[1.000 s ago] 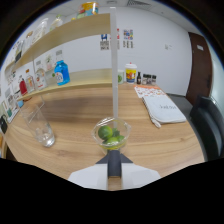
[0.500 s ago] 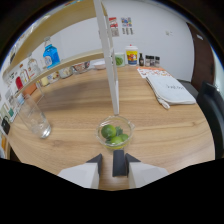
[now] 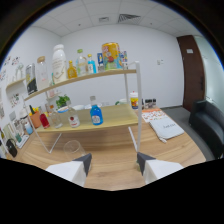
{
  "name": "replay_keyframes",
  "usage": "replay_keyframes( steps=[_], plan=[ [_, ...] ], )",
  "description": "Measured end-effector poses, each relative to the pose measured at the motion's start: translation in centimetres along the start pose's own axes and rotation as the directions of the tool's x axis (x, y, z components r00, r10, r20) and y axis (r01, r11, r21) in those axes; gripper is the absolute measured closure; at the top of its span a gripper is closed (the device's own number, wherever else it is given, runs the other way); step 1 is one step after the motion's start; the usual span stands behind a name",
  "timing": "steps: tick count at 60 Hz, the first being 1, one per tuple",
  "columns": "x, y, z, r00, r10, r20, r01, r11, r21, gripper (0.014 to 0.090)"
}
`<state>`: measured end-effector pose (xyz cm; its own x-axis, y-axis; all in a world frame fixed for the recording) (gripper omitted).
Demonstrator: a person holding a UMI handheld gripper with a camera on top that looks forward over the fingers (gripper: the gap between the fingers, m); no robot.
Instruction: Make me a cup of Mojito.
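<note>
2 claw (image 3: 114, 164) fingers apart, level, facing shelf (image 3: 85, 78)

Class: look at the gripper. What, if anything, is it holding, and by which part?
Nothing. The gripper is open, with only bare table between its fingers.
</note>
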<state>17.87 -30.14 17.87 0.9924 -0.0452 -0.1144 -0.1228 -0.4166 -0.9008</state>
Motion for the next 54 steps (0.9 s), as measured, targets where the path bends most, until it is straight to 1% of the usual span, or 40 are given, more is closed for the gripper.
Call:
replay_keyframes(
  steps=[8,15,20,27,35,44,51,54],
  plan=[
    [-6.4,0.7,-1.8,0.999,-0.037,0.018,0.037,0.999,0.014,0.0199],
    [-11.1,2.7,-2.4,0.998,-0.041,0.047,0.041,0.999,-0.003,0.0198],
    [-13.3,4.1,-2.4,0.997,-0.051,0.055,0.053,0.998,-0.037,0.0191],
    [-15.4,2.5,-1.9,0.996,-0.069,0.057,0.069,0.998,-0.009,0.0191],
    [-16.7,-1.0,0.0,0.994,-0.101,0.052,0.099,0.994,0.035,0.0186],
    [-16.9,-4.9,3.9,0.993,-0.109,0.038,0.106,0.992,0.074,0.0188],
    [-16.3,-6.7,7.5,0.994,-0.104,0.023,0.102,0.993,0.065,0.0185],
    [-16.0,-7.2,9.2,0.995,-0.095,0.017,0.094,0.994,0.053,0.0195]
  ],
)
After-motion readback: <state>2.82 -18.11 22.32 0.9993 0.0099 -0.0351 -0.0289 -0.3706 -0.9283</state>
